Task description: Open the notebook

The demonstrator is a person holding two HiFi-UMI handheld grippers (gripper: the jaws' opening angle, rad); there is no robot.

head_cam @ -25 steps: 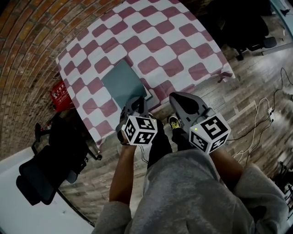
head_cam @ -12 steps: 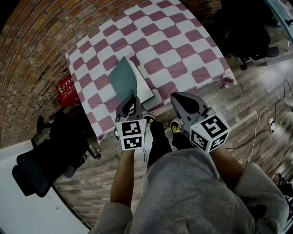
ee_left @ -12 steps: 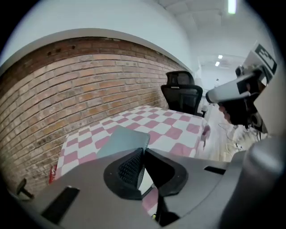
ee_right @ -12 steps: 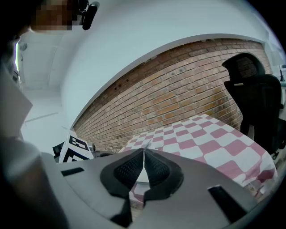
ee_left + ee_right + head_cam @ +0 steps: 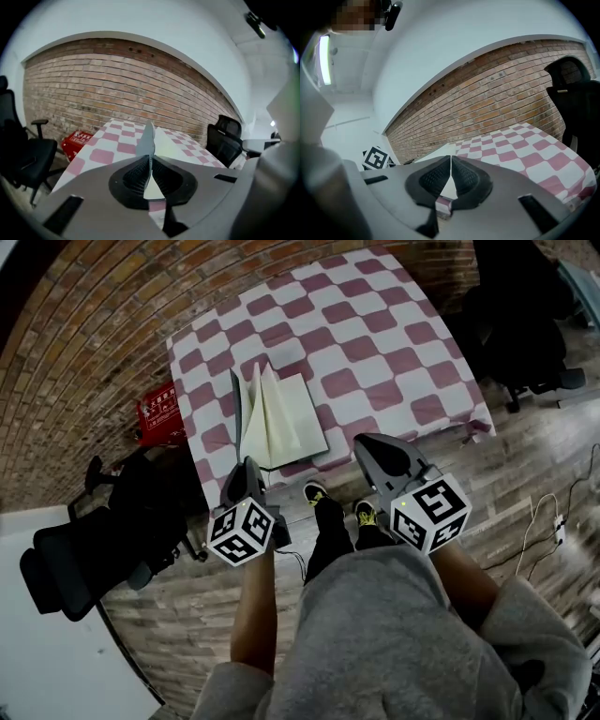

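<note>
Roughly halfway there: grey-green cover [image 5: 237, 401] of the white-paged notebook [image 5: 286, 418] raised on edge, near the front of the pink-and-white checked table [image 5: 375, 334], pinched in the closed left tongs [image 5: 246, 468]. Left to do: swing over, lay flat. Right tongs [image 5: 366, 442] shut, empty, off to the side.

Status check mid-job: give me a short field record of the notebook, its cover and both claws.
notebook: on checkered tablecloth, near front edge, pages fanned
cover: raised, roughly upright left of the pages
left claw: shut on the cover
right claw: shut, empty, clear of the notebook
progress: partly open, cover not yet laid flat
</note>
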